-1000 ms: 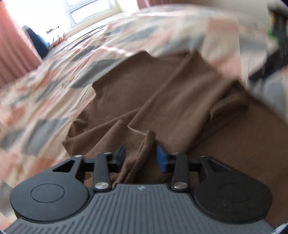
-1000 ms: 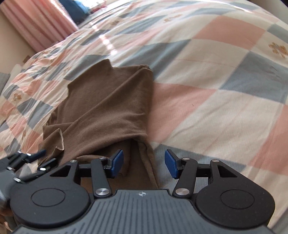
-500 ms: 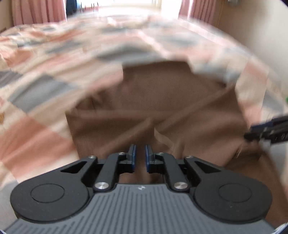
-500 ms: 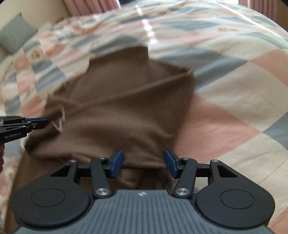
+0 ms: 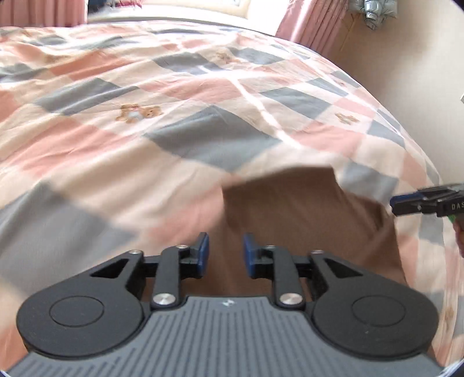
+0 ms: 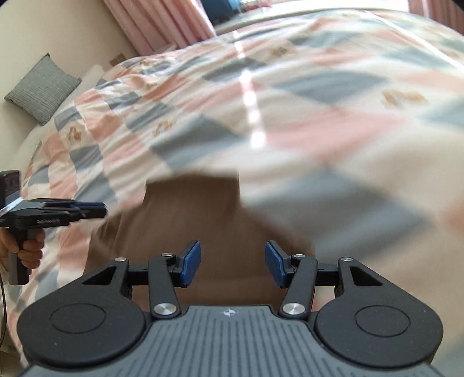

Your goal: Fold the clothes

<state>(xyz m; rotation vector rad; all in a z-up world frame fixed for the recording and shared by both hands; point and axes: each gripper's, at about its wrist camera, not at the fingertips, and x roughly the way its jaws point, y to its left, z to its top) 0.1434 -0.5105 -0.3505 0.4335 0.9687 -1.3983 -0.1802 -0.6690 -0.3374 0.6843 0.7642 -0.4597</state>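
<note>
**Both claws apart above the brown garment**

Left claw (image 5: 222, 254) has its blue pads apart with nothing between them, brown cloth showing behind the gap. Right claw (image 6: 232, 266) stands wider apart, also gripping nothing.

Between and beyond the pads lies the garment (image 5: 304, 214), a brown top spread on the quilt (image 5: 145, 116). Its far edge is blurred in both views; the right wrist view shows a squarish part (image 6: 197, 197) sticking out at the far side, possibly a collar or sleeve, but I cannot tell which.

In the left wrist view the right claw's tip (image 5: 417, 200) comes in from the right edge, just beside the garment's right side. In the right wrist view the left claw (image 6: 87, 208) enters from the left, held by a hand (image 6: 26, 246) on its handle.

The quilt is checked in pink, grey-blue and cream, with small bear prints (image 5: 139, 111). Pink curtains (image 6: 162, 23) hang beyond the bed, and a grey cushion (image 6: 43, 88) leans against the wall.
</note>
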